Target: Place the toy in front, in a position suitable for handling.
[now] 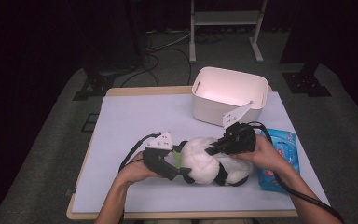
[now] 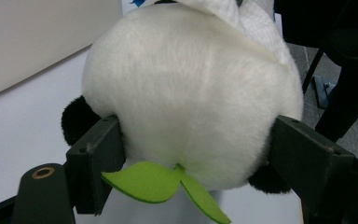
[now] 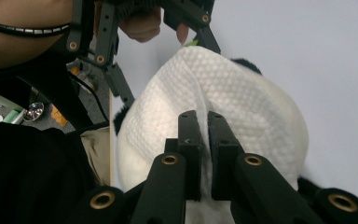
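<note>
Panda plush [image 1: 209,163] laid on bench [image 1: 135,121], near front edge, betw. both hands. Left tool [image 1: 179,173] clamped wide on plush head, pads [image 2: 98,154] pressed into white fur both sides; green felt leaf [image 2: 161,184] just below. Right tool [image 1: 213,150] closed tight on white wipe [image 3: 191,88] draped over plush. White bin [image 1: 228,95] behind; blue wipe pack [image 1: 279,158] beside right hand.

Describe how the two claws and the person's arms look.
Both claws, left claw and right claw, are black with two blocky jaws, brass-coloured pivot pins and a grey three-cornered plate on top. A black cable trails from each. The forearms are bare, no sleeves.
</note>
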